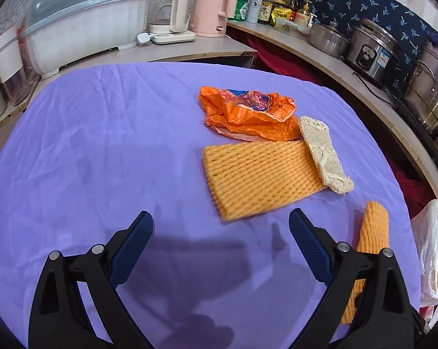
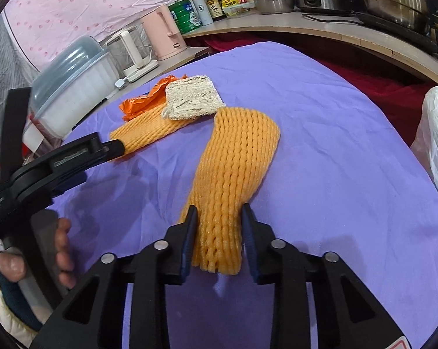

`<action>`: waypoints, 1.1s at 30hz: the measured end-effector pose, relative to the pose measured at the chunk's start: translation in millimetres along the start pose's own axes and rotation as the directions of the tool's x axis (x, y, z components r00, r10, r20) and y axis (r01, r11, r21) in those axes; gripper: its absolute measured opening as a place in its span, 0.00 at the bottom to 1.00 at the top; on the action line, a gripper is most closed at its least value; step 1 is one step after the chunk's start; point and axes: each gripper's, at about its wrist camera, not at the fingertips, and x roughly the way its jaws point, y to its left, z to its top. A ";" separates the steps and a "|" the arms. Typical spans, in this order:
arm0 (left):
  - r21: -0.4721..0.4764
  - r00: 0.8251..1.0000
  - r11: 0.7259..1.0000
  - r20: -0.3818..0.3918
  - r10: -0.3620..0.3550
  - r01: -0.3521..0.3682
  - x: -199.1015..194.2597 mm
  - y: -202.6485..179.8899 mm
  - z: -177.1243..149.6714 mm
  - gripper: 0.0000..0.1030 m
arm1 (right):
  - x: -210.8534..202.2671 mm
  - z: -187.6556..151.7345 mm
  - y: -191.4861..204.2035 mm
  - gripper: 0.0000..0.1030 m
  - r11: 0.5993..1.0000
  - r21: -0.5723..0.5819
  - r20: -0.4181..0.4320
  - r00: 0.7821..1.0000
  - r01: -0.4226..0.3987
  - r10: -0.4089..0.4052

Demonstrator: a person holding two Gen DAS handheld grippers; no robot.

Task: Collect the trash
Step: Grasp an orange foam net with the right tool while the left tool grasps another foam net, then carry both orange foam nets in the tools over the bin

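Right gripper (image 2: 219, 218) points downward, pads pressing a foam net (image 2: 233, 168); left gripper (image 1: 220, 226) hangs wide open.

We note that both the left tongs (image 1: 220, 226) and the right tongs (image 2: 219, 218) have black plastic triangulated frames with round silver pivot pins and dark blue textured pads (image 1: 134, 250), while the hand (image 2: 30, 250) wears a cream cuff over dark teal.

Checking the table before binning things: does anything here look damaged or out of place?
The crumpled orange plastic wrapper lies torn open on the purple tablecloth. A frayed beige loofah pad overlaps one corner of the flat orange foam net sleeve. Nothing is spilled.
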 end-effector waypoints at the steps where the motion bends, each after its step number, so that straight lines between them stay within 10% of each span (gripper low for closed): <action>1: 0.003 1.000 1.000 -0.005 -0.002 0.002 5.0 -1.8 2.4 0.87 | 0.0 -0.2 -0.7 0.25 1.000 0.003 0.000 1.000 -0.004 0.004; 6: -0.003 1.000 1.000 -0.005 -0.015 0.015 16.9 -7.0 10.8 0.75 | 0.8 0.5 -3.7 0.24 0.999 0.018 -0.004 1.000 -0.030 0.030; 16: 0.031 0.999 0.999 -0.018 -0.036 0.037 12.0 -21.1 9.1 0.13 | -2.8 -0.7 -8.9 0.24 0.998 0.043 -0.005 0.999 -0.052 0.053; 33: 0.040 0.996 0.995 0.004 -0.094 0.094 -80.5 -54.3 -53.7 0.08 | -75.4 -13.3 -43.8 0.21 0.993 0.104 0.074 0.996 -0.060 0.052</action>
